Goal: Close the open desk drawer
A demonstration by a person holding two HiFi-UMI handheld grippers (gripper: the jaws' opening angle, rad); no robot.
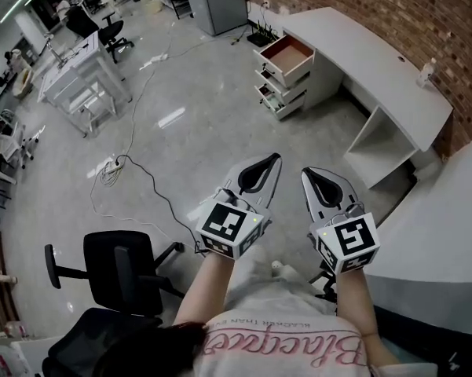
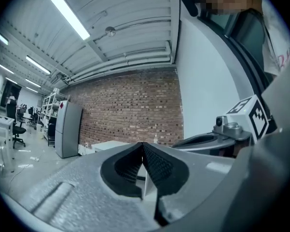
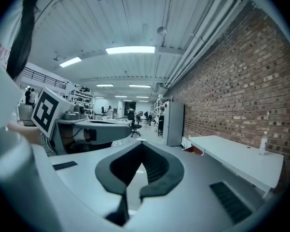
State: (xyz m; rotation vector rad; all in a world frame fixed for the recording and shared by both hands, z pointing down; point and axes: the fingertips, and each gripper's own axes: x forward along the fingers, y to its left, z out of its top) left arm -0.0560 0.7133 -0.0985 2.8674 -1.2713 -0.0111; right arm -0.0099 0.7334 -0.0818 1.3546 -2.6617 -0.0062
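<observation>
2 grippers: the left gripper [image 1: 272, 162] and the right gripper [image 1: 309, 175] are held side by side, roughly level, in front of the person. Each has its jaws pressed together with nothing between them, as the left gripper view [image 2: 143, 146] and the right gripper view [image 3: 142, 146] show.
Task's thing: the open white desk drawer with a reddish-brown inside [image 1: 289, 52] is the top 1 in a drawer unit. The unit sits under the long white desk [image 1: 361, 61] along the red brick wall [image 1: 361, 6]. It is well apart from both grippers, across the grey concrete floor [image 1: 204, 108].
Lower drawers: 2 more white drawers [image 1: 276, 81] below it also look slightly pulled out.
Stage: no contact yet; the walk to the desk looks undone.
Risk 1: the thin black cable [image 1: 145, 175] trails over the floor a little left of the straight line to the desk. A foot could catch it if the path drifts that way.
Risk 2: a narrow closed tip pushed off-centre on the drawer front could slide off or skew the drawer on its runners.
Risk 3: aiming too high could send the tip over the front edge into the open drawer.
Risk 4: a hard shove could bounce the drawer back out, and the 2 lower drawers would remain ajar.
</observation>
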